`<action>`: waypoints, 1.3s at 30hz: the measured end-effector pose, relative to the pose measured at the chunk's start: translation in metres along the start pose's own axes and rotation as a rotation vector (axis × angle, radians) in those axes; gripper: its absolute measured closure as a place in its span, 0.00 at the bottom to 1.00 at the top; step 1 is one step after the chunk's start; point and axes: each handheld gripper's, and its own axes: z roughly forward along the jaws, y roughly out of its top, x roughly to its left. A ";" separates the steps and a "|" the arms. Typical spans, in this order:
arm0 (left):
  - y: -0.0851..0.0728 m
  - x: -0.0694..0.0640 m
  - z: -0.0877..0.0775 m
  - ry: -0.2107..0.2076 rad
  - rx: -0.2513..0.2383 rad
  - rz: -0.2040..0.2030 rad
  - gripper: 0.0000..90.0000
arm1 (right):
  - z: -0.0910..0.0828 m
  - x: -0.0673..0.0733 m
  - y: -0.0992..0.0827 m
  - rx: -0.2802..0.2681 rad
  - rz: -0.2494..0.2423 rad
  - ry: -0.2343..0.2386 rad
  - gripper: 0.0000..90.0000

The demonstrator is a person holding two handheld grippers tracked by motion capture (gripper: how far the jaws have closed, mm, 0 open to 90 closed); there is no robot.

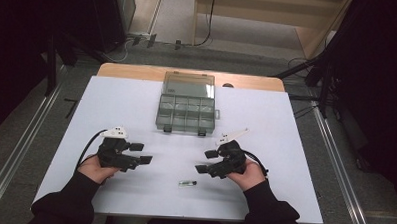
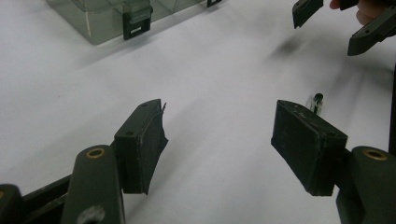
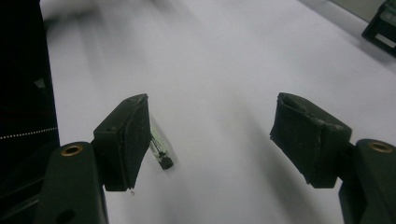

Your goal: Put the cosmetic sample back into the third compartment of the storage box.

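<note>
White sheeting covered the counter point(image 1: 136, 105), and on it, close to the near edge and a little right of the middle, lay a small slim glass tube with a dark cap point(image 1: 187, 183). Its long axis ran roughly parallel to that near edge, the dark end pointing toward the counter's right side as far as the high view allowed.

The right hand-held gripper point(image 1: 208, 161) hovered just beyond and slightly to the right of the tube, clearly nearer to it than the left hand-held gripper point(image 1: 141, 153), which stood well apart toward the left. Both had their jaws spread wide with nothing between the pads. In the right gripper view the tube point(image 3: 160, 149) sat just beside the inner face of the left-hand jaw, not centred in the gap, and ran nearly along the jaws' line of sight. A sideways shift and probably a wrist turn would have been needed before closing across its narrow width.

In the left gripper view the tube point(image 2: 316, 101) peeked out behind the right-hand jaw. A clear smoky plastic compartment box with its lid open point(image 1: 186, 113) rested toward the far edge, at the middle.
</note>
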 end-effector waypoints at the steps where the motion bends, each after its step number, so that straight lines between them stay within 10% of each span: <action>1: -0.001 -0.001 0.000 0.000 0.005 0.001 0.38 | 0.000 0.001 0.000 0.004 -0.002 0.000 0.32; 39: -0.022 -0.004 -0.014 0.038 0.015 -0.031 0.38 | 0.030 0.020 0.023 0.172 -0.163 0.093 0.29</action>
